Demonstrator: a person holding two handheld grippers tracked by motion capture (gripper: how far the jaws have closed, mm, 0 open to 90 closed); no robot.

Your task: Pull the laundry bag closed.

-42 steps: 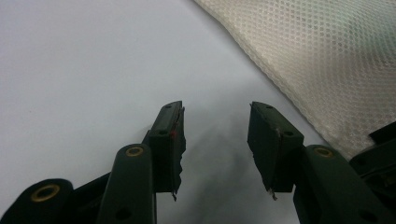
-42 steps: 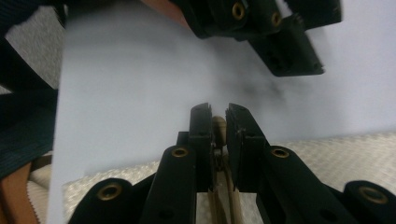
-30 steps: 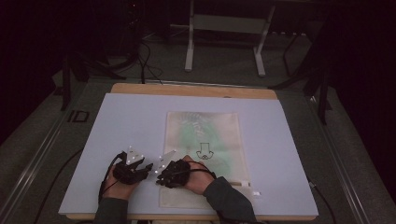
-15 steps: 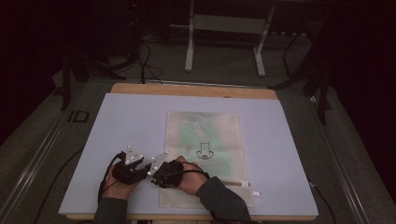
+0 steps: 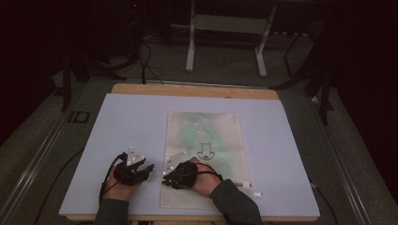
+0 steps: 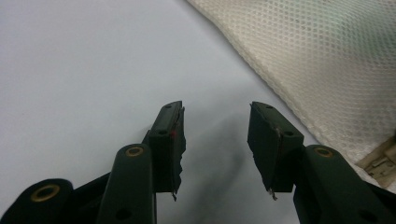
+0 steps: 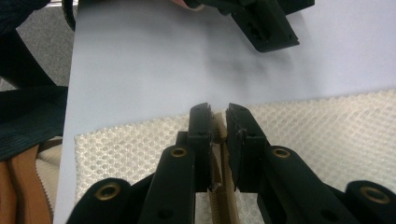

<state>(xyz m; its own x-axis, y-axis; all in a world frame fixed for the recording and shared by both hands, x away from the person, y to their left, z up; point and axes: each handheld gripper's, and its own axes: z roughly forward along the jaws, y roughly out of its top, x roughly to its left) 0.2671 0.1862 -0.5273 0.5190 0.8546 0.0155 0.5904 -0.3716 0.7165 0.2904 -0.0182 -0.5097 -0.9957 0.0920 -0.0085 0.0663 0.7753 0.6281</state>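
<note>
A white mesh bag [image 5: 206,136] with green contents and a black print lies flat on the pale table [image 5: 126,122]. My right gripper [image 5: 165,180] rests on the bag's near left corner and points left. In the right gripper view its jaws [image 7: 218,122] are shut on a beige zipper strip [image 7: 217,140] of the mesh bag [image 7: 327,135]. My left gripper [image 5: 149,168] lies on the bare table just left of the bag. It is open [image 6: 215,135] with nothing between its jaws, and the mesh bag [image 6: 327,60] lies to its right. The left gripper [image 7: 266,28] also shows ahead in the right gripper view.
A small white tag [image 5: 257,193] lies at the bag's near right corner. A wooden edge [image 5: 187,89] runs along the table's far side. Behind it stand a metal frame's legs [image 5: 190,47], with cables [image 5: 145,56] on the dark floor.
The right gripper slid a little left along the bag's near edge, then came back right. The left hand has kept still.
</note>
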